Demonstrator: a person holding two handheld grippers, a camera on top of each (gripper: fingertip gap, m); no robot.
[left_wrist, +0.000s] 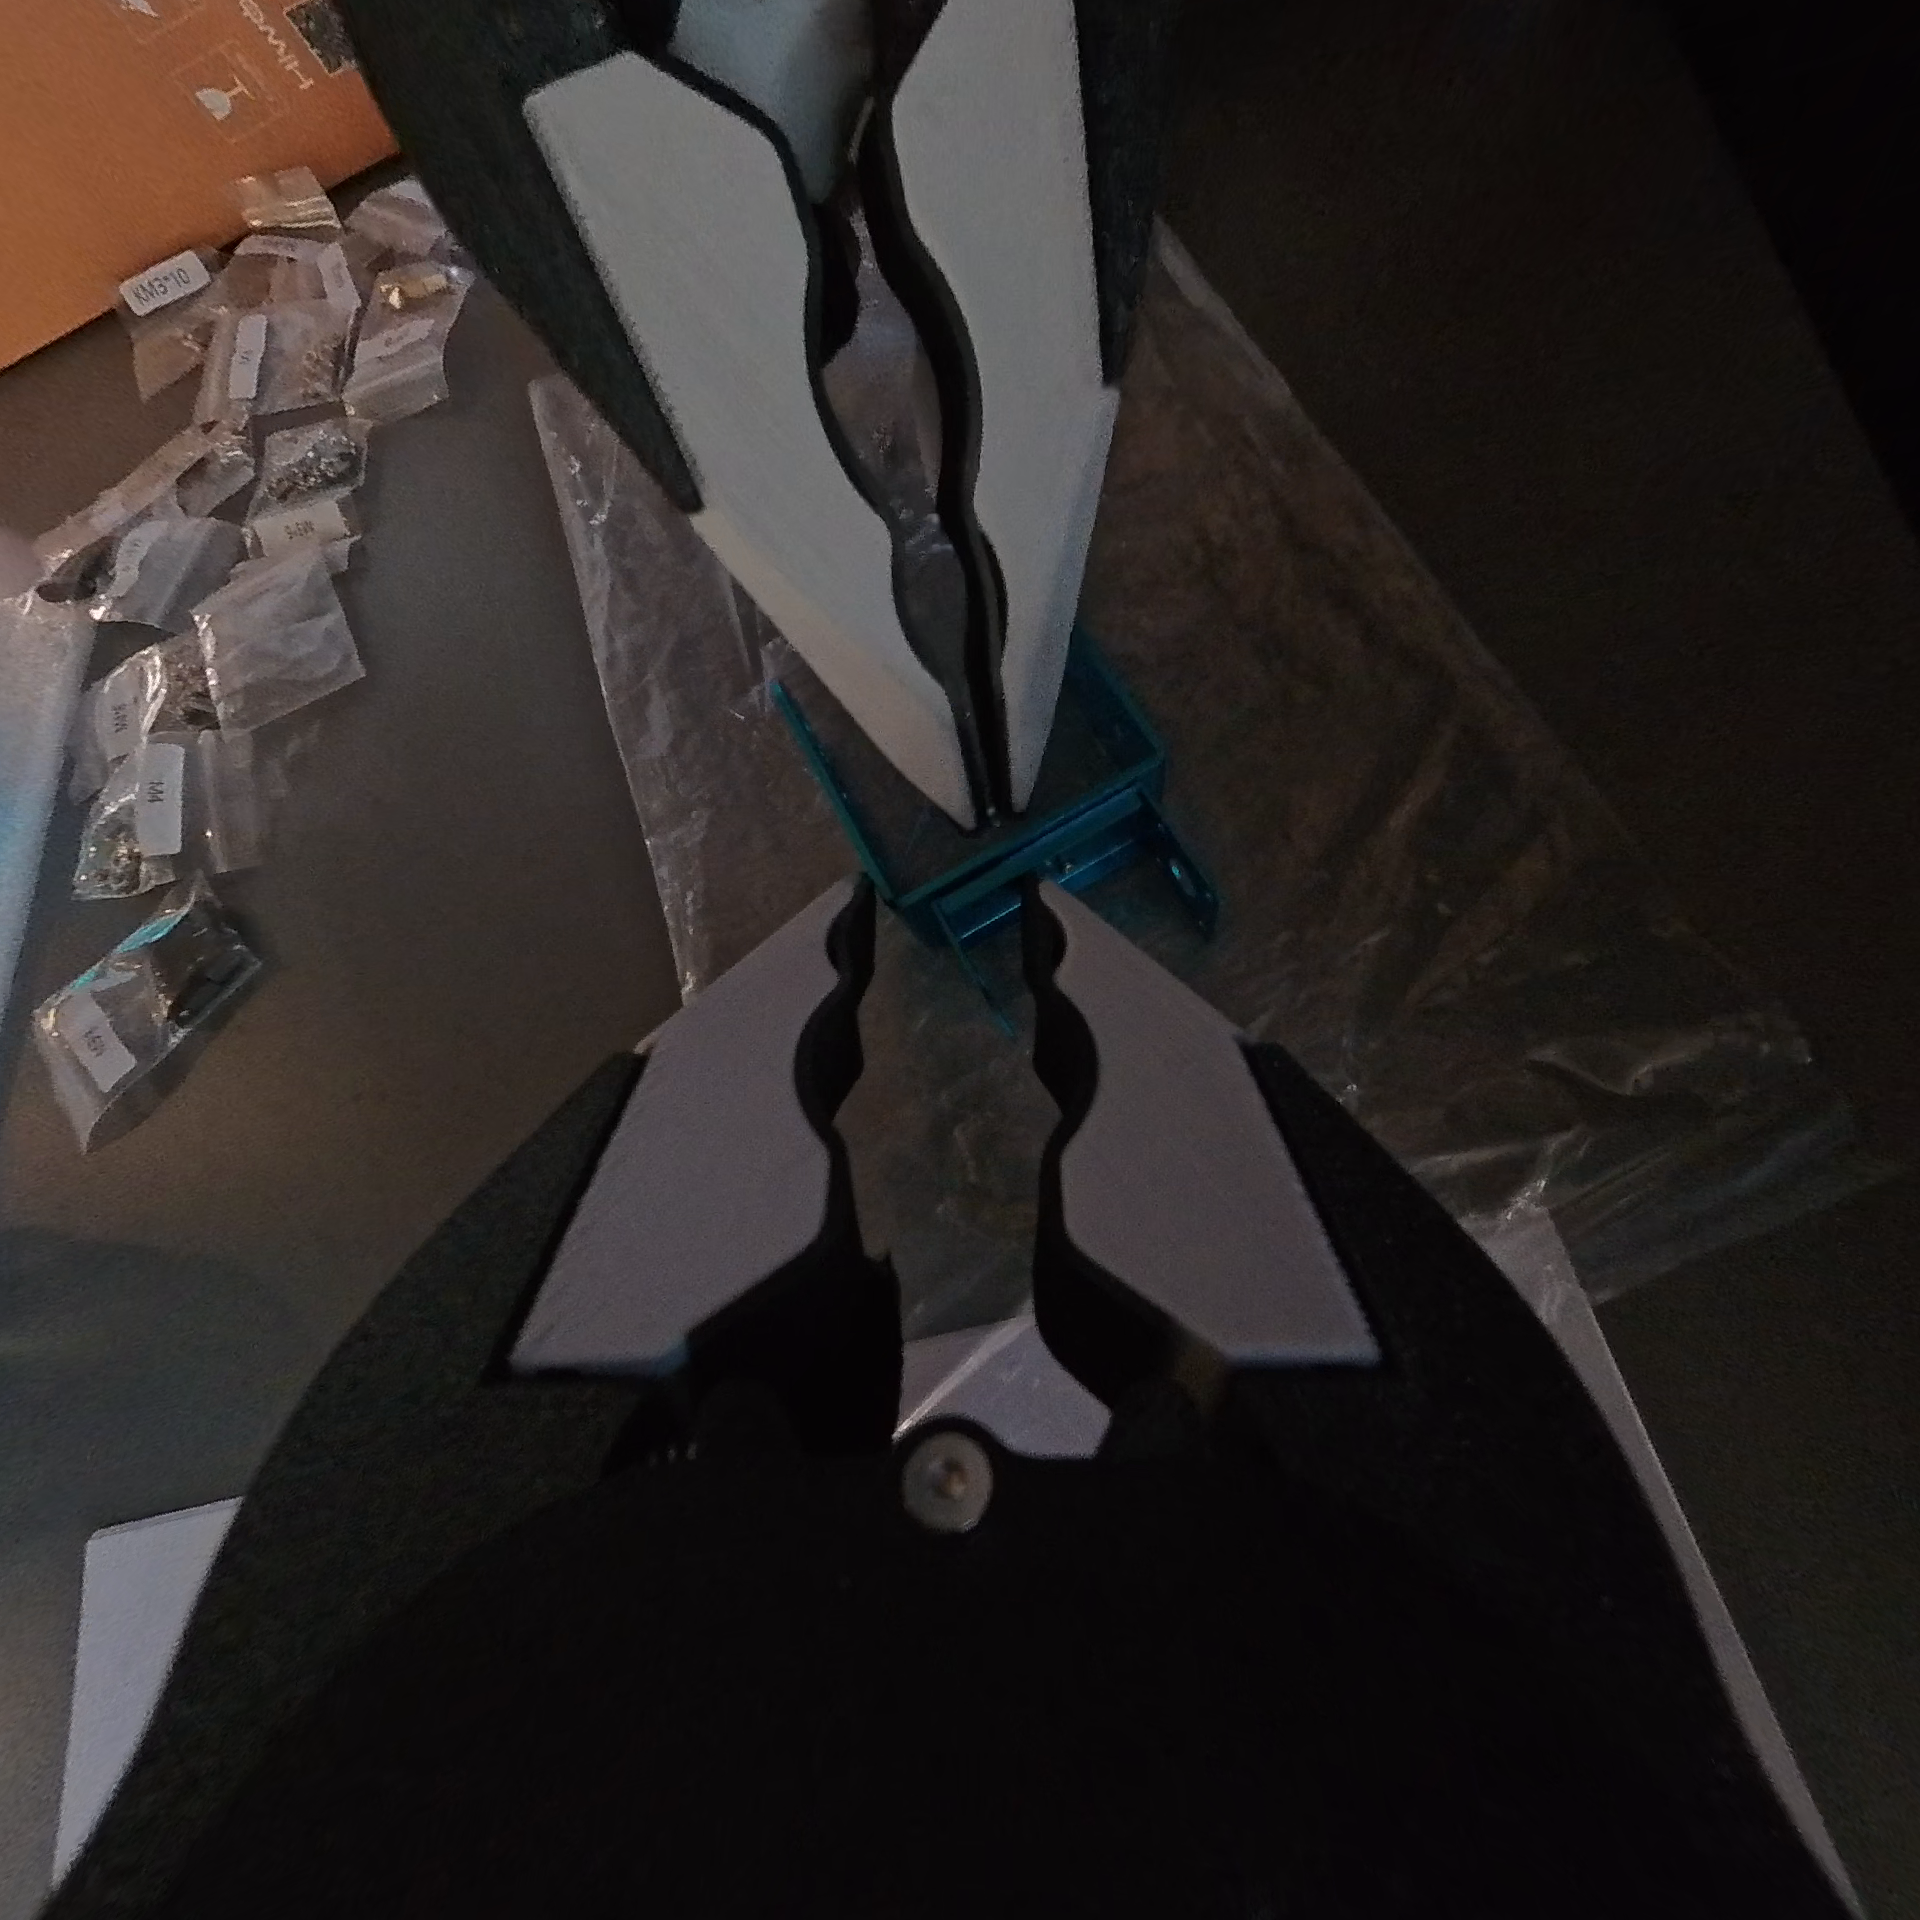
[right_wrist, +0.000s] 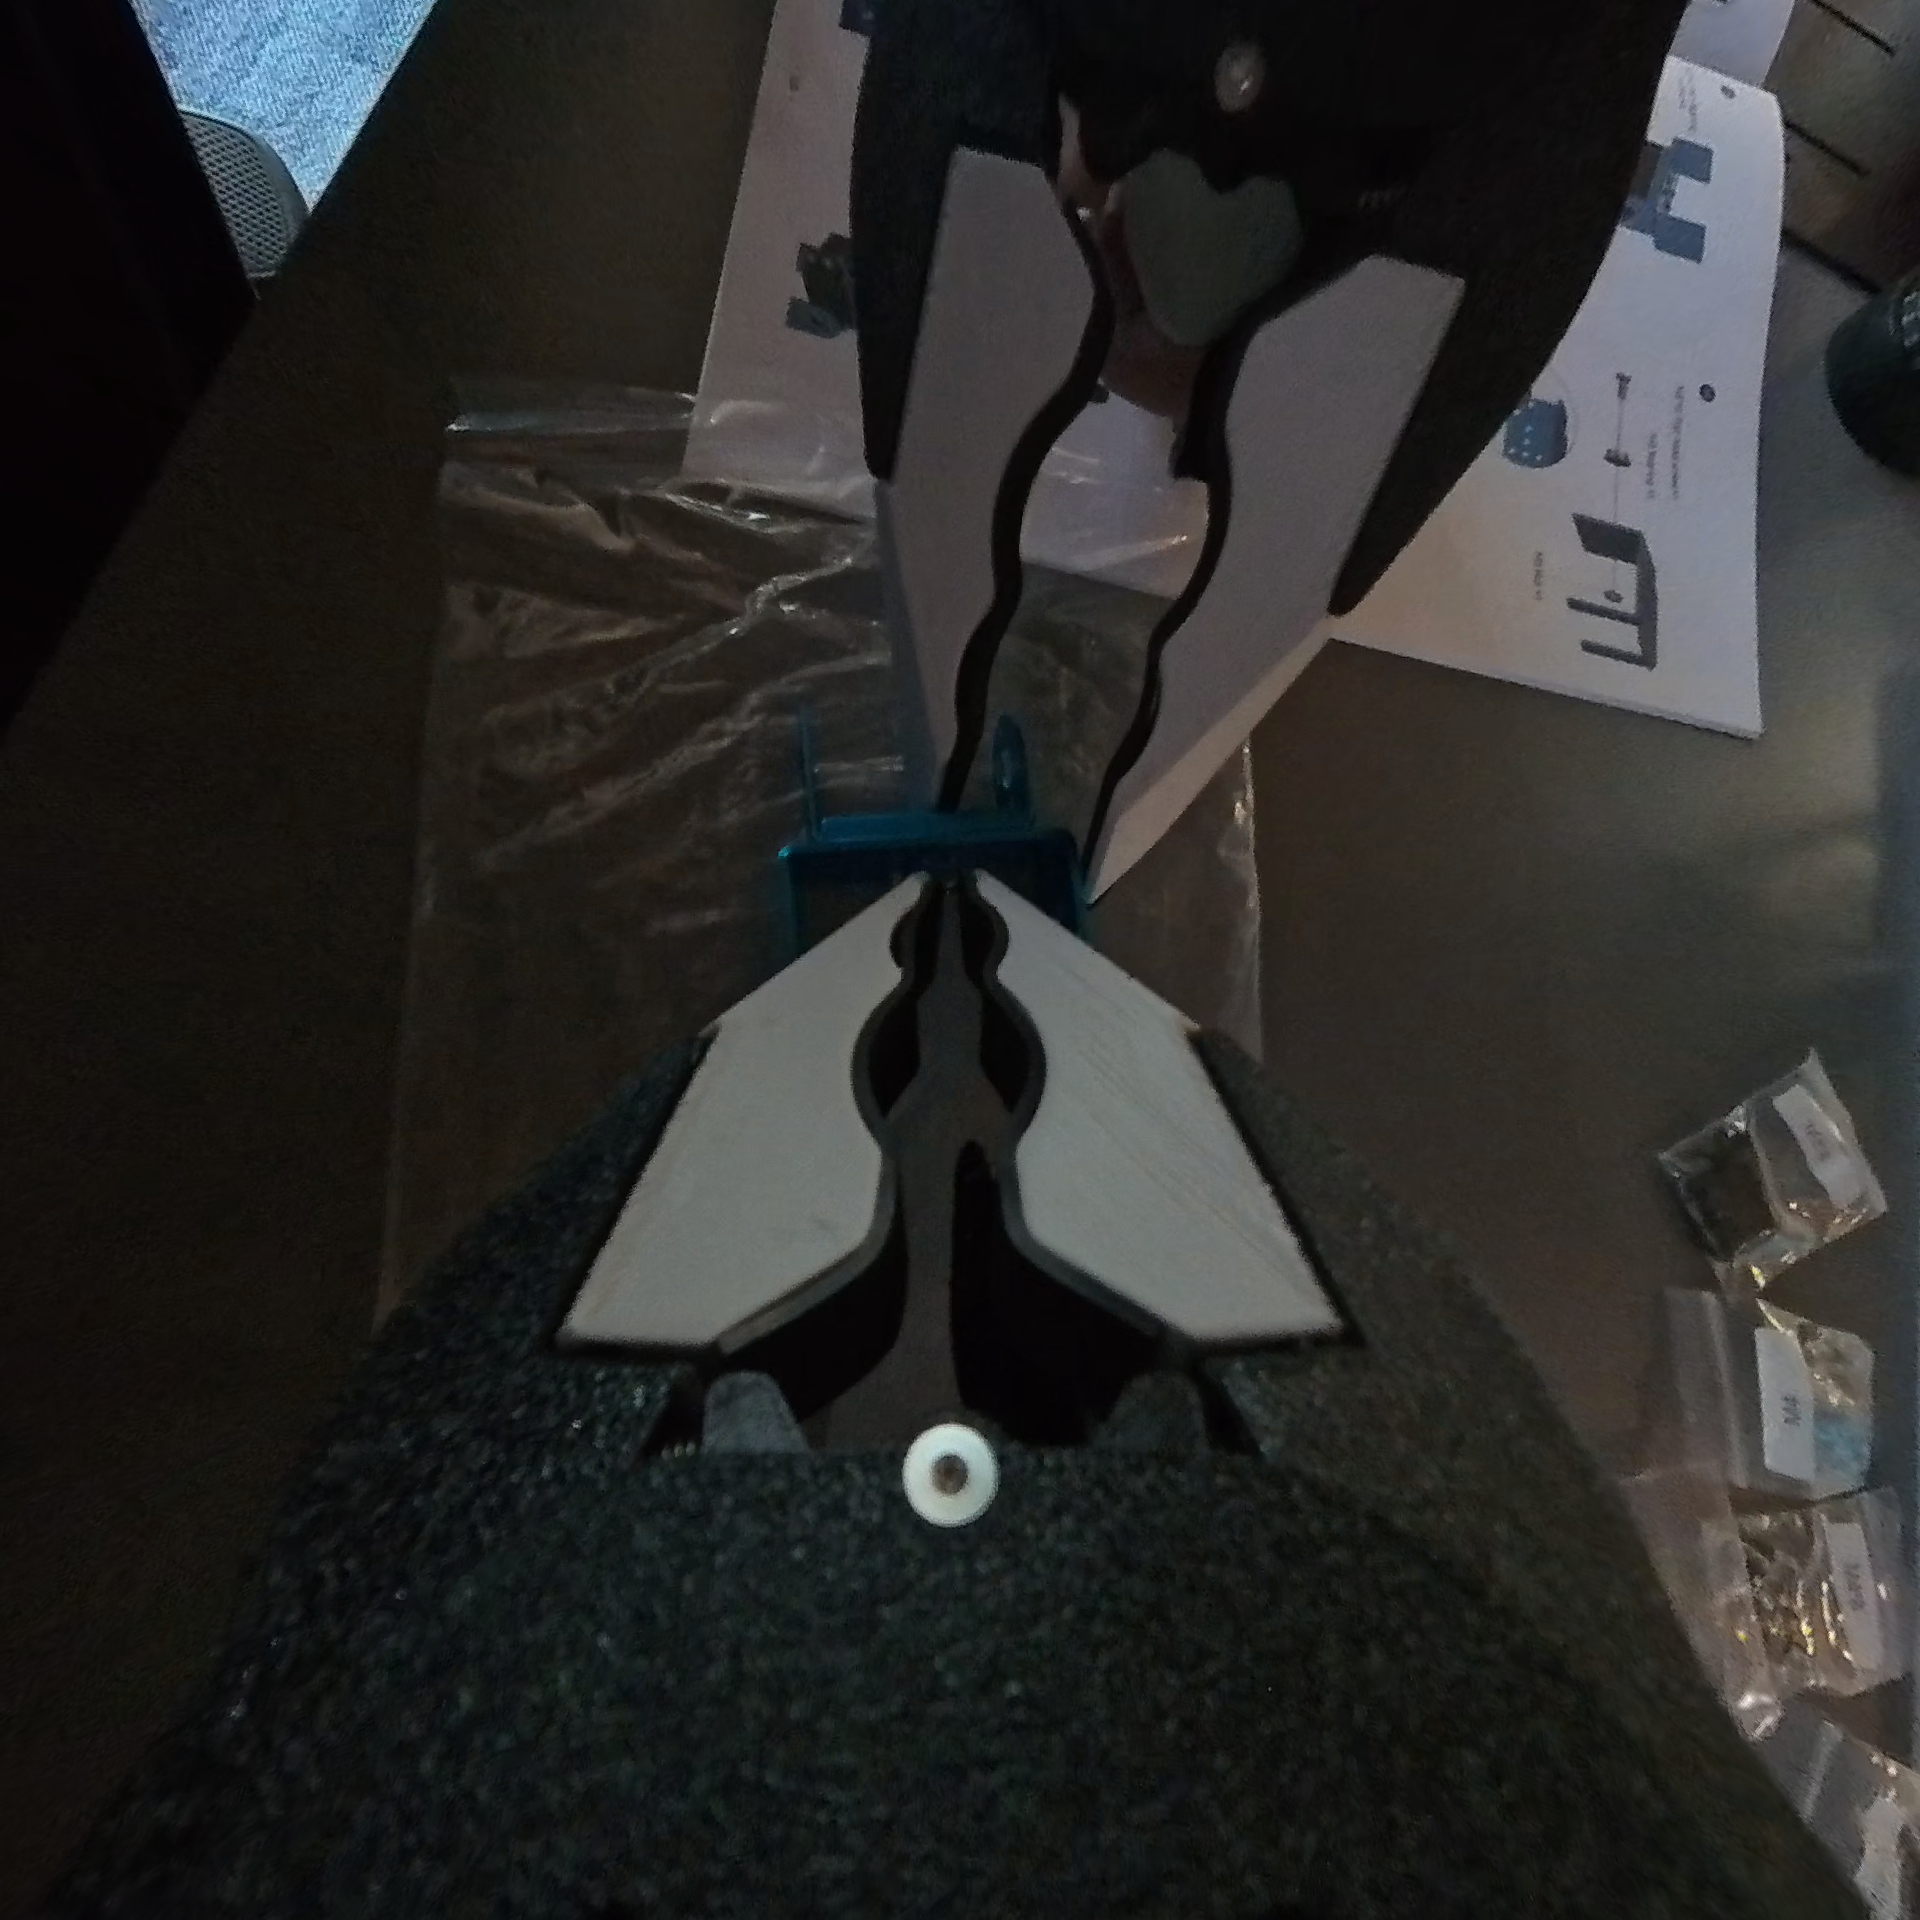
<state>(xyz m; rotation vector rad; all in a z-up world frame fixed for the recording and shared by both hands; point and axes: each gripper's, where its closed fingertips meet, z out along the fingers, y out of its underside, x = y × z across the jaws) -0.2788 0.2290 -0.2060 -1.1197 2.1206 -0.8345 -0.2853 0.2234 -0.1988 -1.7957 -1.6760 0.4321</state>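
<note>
A blue metal bracket assembly (left_wrist: 1049, 852) stands on a clear plastic bag (left_wrist: 1351, 727) on the dark table; it also shows in the right wrist view (right_wrist: 831, 836). My left gripper (left_wrist: 951, 888) is open, and its fingers straddle the near side of the bracket, one upright tab between them. From the right wrist view it (right_wrist: 1018, 842) comes down from the top. My right gripper (right_wrist: 951, 881) is shut, its tips against the bracket's top edge. In the left wrist view it (left_wrist: 982, 821) reaches in from the top. A tiny dark bit shows at its tips; I cannot tell what it is.
Several small labelled plastic bags of hardware (left_wrist: 208, 623) lie on the table, also seen at the right (right_wrist: 1766, 1174). An orange cardboard box (left_wrist: 156, 156) sits beyond them. A white instruction sheet (right_wrist: 1558, 499) lies behind the bracket. A dark round object (right_wrist: 1881, 364) is at the far right. The tips of both grippers are at nearly the same place. The dark round object (right_wrist: 1881, 364) is about equally far from each gripper, around 30 cm.
</note>
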